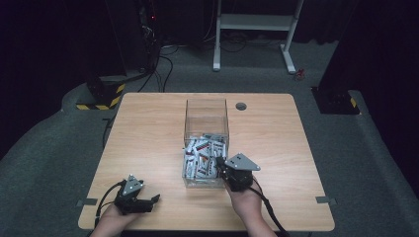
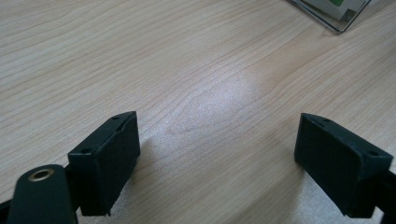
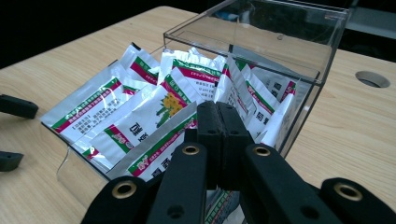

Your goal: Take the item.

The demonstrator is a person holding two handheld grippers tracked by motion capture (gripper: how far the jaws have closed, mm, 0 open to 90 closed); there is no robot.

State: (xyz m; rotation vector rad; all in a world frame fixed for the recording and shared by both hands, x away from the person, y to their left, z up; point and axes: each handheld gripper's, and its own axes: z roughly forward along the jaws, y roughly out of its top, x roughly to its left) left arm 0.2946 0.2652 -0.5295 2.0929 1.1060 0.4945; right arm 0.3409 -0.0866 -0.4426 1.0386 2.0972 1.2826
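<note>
Right gripper [image 3: 218, 140]: jaws pressed together over the near end of the clear box [image 3: 322, 70], whether a sachet edge is pinched between them is hidden by the pads; the hand [image 1: 245, 201] reaches in from the table's near edge. Left gripper [image 2: 215, 163]: jaws wide apart, empty, low over bare table [image 2: 187, 60] left of the box, whose corner is cut off there. Sachets [image 3: 140, 112]: silver, red-and-green banded, heaped in the box's near half; print unreadable from the high view.

Light falls on the wooden table [image 1: 148, 128] from overhead; the surroundings toward twelve o'clock sink into darkness. The left gripper view shows a pale glare patch at centre. The high view is soft.
</note>
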